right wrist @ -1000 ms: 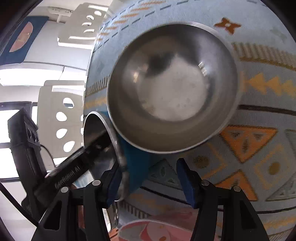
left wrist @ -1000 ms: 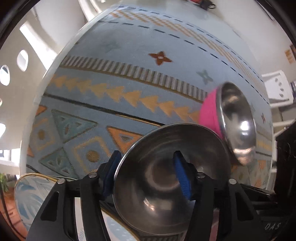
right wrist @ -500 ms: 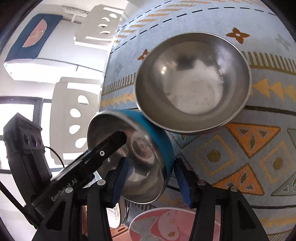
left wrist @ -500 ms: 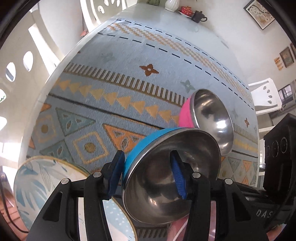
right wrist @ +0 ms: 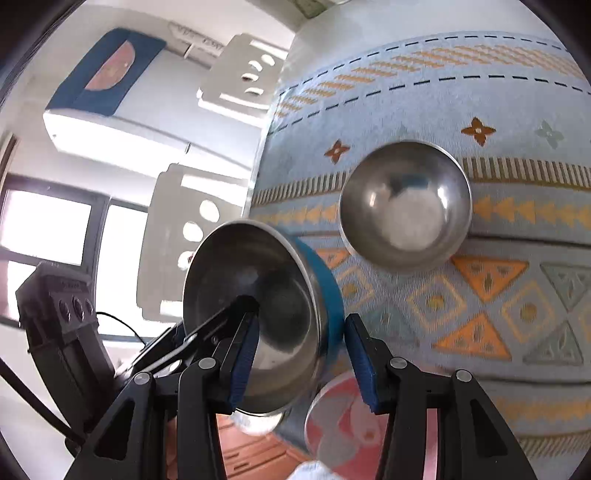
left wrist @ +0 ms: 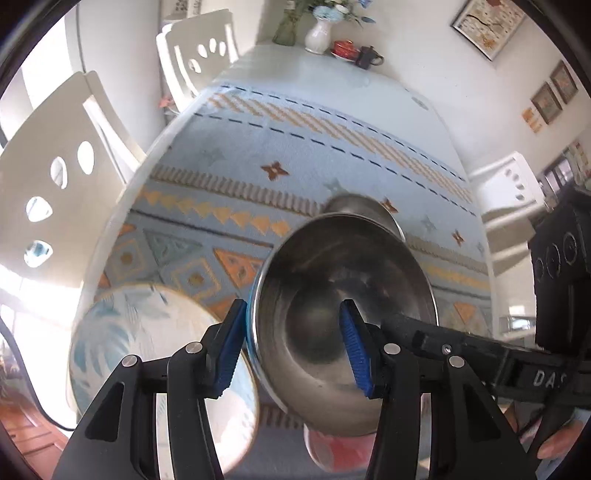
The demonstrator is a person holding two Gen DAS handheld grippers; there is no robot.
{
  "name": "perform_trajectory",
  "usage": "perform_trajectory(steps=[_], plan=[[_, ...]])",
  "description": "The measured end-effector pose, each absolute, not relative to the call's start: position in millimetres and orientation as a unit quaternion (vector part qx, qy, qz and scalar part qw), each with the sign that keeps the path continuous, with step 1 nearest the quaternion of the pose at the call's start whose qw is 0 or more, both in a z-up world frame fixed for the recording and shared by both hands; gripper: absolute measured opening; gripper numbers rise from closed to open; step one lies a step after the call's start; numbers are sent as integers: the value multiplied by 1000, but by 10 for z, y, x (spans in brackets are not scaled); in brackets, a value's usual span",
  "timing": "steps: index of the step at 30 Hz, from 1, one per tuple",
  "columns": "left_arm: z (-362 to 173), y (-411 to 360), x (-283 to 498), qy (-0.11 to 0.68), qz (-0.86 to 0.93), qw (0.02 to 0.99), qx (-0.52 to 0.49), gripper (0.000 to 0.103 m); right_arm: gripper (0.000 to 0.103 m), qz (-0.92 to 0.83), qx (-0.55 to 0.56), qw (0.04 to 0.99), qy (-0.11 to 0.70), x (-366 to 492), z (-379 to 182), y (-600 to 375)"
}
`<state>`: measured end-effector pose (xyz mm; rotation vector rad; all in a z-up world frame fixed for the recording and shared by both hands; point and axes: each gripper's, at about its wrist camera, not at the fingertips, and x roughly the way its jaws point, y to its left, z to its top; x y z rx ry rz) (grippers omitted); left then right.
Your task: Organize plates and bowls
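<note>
Fingers [left wrist: 354,350] of the left gripper [left wrist: 291,349] pinch the blue bowl's [left wrist: 343,325] rim, now lifted off the table [left wrist: 295,147], ready for stacking into the other bowl [right wrist: 404,206].

Tilted blue-sided steel bowl [left wrist: 343,317] (lifted)

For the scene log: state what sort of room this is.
Most likely a home dining room: a long table under a blue patterned tablecloth, white cut-out dining chairs beside it, a white flower vase at its far end, and framed pictures on the wall.
</note>
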<state>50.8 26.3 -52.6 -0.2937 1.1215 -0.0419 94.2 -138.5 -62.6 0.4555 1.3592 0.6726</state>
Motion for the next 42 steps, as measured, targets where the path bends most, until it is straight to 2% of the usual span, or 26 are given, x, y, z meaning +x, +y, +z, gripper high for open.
perform_trajectory(steps=[6,13,16,21,30,33,34,42], plan=[[-592,45,253,554,-59,817,-151,47,48,279,205,697,628,656,-623,-1641],[-863,-331,211,611,-105,779,-94,50,48,236,225,661,676,243,-942,-2085],[-841,-205,257,615,-78,781,-77,51,48,224,233,637,699,161,-1086,-2217],[-693,230,375,593,-45,794,-124,55,49,200,232,657,688,78,-995,-2553],[-791,269,888,565,-43,803,-185,57,53,190,290,677,650,563,-918,-2808],[-956,169,1138,573,-51,794,-196,57,62,188,299,701,619,883,-889,-2763],[-1019,145,1217,579,-48,788,-204,57,68,181,286,713,614,991,-898,-2718],[-1527,68,1756,617,21,762,-194,57,69,196,246,717,622,1632,-1282,-2349]])
